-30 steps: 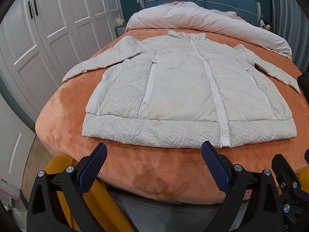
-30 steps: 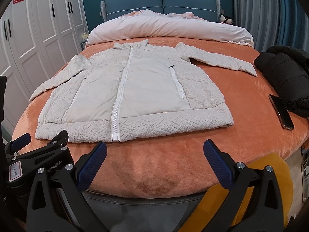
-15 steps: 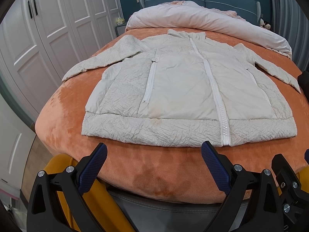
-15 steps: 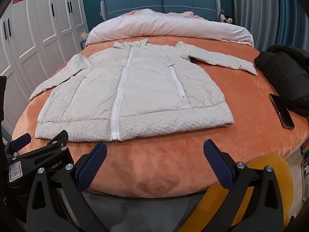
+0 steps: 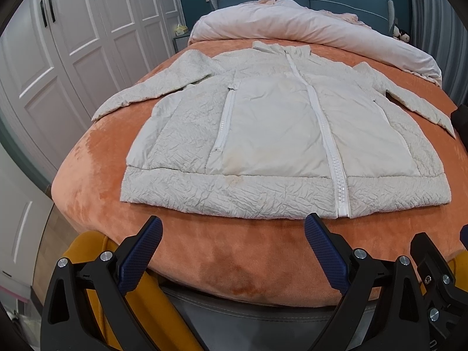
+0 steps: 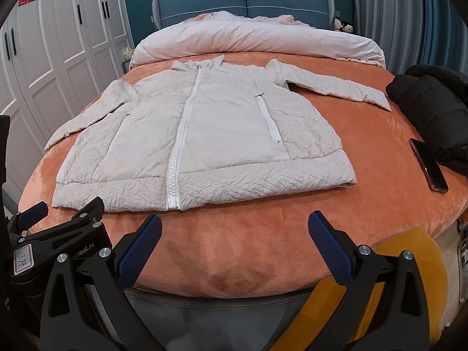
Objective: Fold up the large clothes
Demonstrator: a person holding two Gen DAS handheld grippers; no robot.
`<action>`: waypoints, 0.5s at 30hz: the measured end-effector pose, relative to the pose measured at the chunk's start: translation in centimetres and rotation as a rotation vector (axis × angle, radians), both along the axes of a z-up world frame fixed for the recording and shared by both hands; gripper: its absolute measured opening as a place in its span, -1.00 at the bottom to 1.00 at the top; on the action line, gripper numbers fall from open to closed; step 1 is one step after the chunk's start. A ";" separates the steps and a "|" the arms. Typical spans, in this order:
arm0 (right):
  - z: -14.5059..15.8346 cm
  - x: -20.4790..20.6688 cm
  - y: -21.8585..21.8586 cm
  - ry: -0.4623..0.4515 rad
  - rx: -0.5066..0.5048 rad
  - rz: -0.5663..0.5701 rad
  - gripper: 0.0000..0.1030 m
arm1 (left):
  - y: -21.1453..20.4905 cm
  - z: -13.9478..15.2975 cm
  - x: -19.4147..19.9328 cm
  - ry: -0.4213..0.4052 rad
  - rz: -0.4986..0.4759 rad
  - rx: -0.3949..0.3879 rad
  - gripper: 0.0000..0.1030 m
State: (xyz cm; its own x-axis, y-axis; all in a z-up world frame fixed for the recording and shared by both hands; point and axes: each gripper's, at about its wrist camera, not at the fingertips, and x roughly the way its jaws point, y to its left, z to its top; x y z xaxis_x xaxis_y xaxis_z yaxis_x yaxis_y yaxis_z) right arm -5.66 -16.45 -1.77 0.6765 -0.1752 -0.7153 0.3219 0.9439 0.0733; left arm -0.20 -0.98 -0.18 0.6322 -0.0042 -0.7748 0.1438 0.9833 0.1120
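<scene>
A cream zip-up jacket [image 5: 272, 134] lies flat, front up, on the orange blanket [image 5: 239, 251], sleeves spread to both sides; it also shows in the right wrist view [image 6: 204, 140]. My left gripper [image 5: 234, 234] is open and empty, held at the bed's near edge just short of the jacket's hem. My right gripper [image 6: 234, 231] is open and empty, also just short of the hem, by the zip's lower end. The left gripper's body shows at the left of the right wrist view [image 6: 58, 234].
A black jacket [image 6: 433, 108] and a phone [image 6: 428, 165] lie on the bed's right side. A rolled pink duvet [image 6: 257, 41] lies across the head end. White wardrobe doors [image 5: 73, 44] stand on the left. Something yellow [image 6: 409, 278] sits below the bed's foot.
Both grippers have crept slightly toward the jacket; the hem sits a little nearer the fingertips. Both stay open.
</scene>
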 end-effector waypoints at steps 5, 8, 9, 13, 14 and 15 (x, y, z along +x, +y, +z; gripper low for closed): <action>-0.8 1.3 -2.0 0.006 0.007 -0.017 0.90 | 0.0 -0.6 1.2 0.007 -0.008 0.000 0.86; -0.8 2.2 -4.7 0.005 0.021 -0.061 0.90 | 0.2 -0.6 3.0 0.009 0.011 -0.008 0.86; -0.7 2.6 -5.8 0.004 0.018 -0.080 0.90 | 0.3 -0.5 3.7 0.005 0.018 -0.008 0.86; 0.1 4.3 -10.2 -0.004 0.020 -0.169 0.90 | 0.1 0.1 6.5 -0.014 0.048 0.000 0.86; 0.3 4.6 -10.8 -0.011 0.023 -0.178 0.90 | 0.0 0.3 7.1 -0.016 0.053 -0.004 0.86; 0.6 4.8 -11.1 -0.019 0.020 -0.179 0.90 | -0.2 0.5 7.5 -0.019 0.054 -0.005 0.86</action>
